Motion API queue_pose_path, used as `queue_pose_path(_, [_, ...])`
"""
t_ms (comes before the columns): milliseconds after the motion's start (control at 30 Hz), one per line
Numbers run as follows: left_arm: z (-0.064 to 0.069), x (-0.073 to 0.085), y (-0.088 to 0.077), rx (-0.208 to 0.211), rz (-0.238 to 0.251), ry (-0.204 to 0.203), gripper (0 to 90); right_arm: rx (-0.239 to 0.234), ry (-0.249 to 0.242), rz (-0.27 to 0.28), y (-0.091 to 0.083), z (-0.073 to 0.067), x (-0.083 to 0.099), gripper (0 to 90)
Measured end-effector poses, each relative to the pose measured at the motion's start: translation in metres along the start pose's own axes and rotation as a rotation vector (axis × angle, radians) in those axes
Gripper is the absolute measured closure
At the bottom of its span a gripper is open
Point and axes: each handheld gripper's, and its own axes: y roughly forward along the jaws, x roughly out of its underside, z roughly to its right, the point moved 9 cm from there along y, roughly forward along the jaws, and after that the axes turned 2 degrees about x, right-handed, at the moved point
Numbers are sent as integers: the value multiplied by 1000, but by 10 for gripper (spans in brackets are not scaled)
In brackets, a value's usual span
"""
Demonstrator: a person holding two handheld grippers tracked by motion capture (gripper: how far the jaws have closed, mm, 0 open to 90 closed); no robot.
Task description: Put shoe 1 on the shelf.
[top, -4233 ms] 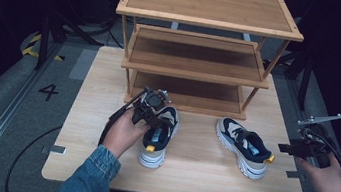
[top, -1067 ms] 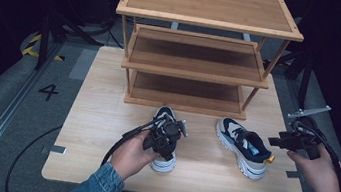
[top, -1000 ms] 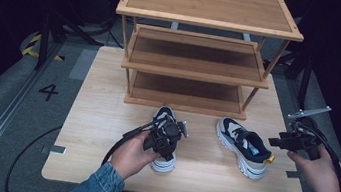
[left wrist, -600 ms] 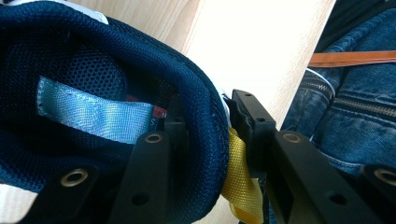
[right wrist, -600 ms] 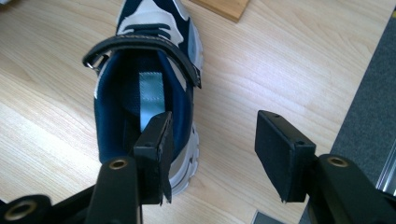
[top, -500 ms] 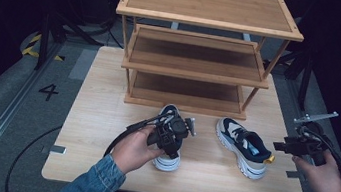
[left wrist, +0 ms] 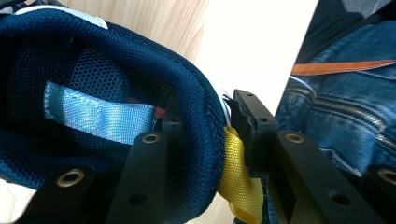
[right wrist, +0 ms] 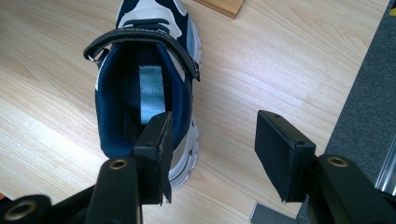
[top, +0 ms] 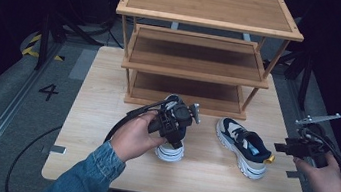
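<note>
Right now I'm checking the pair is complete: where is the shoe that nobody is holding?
In the high view, the loose shoe lies on the table's right half, in front of the shelf rack's right end, between the held shoe and the right gripper.

Denim sleeves (top: pixel 89 173) (black screwed grippers (top: pixel 175 122))
</note>
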Motion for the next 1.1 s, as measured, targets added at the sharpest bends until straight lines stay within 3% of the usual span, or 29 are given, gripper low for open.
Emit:
queue_pose_path(667, [5, -28, -68, -21, 20, 79, 669, 0, 17, -3, -3, -1, 5, 471])
queue_pose_path(1100, [12, -38, -105, 14, 46, 110, 658, 13, 41, -1, -10, 0, 17, 471])
